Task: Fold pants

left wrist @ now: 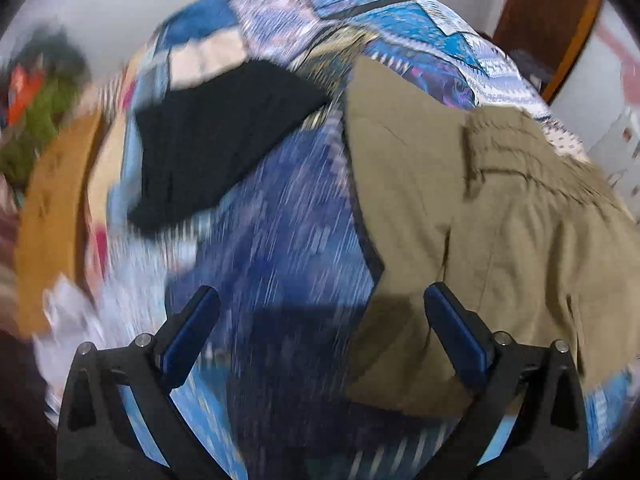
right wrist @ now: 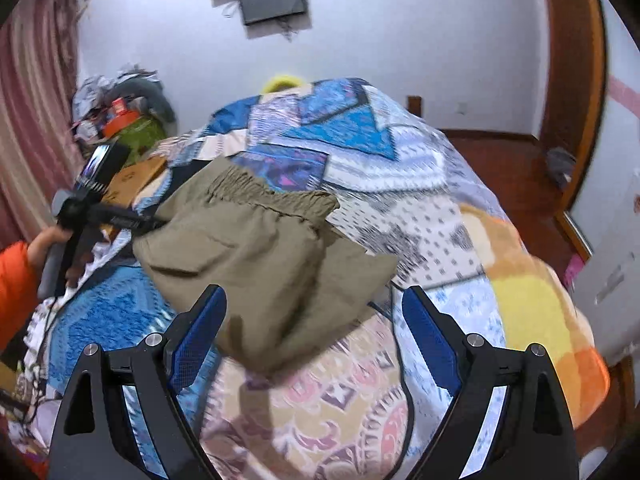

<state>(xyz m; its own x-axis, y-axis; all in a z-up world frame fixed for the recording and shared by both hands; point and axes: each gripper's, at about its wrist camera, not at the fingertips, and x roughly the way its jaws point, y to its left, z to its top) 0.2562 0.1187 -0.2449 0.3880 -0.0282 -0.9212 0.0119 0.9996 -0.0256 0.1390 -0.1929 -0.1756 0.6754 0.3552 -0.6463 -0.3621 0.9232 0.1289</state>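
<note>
Khaki pants [left wrist: 480, 220] lie folded in a compact bundle on the patterned bedspread [left wrist: 280, 248], elastic waistband toward the far side. In the right wrist view the pants [right wrist: 264, 256] sit mid-bed. My left gripper [left wrist: 320, 300] is open and empty, hovering just left of the pants' near edge. My right gripper [right wrist: 316, 300] is open and empty, just above the pants' near corner. The left gripper also shows in the right wrist view [right wrist: 100, 208], held by a hand in an orange sleeve, at the pants' left side.
A black garment [left wrist: 216, 140] lies on the bed left of the pants. A cardboard box [right wrist: 136, 176] and a clutter pile [right wrist: 124, 116] sit at the bed's far left. A yellow-orange blanket [right wrist: 532, 300] covers the right edge. A wooden door [right wrist: 572, 80] stands at right.
</note>
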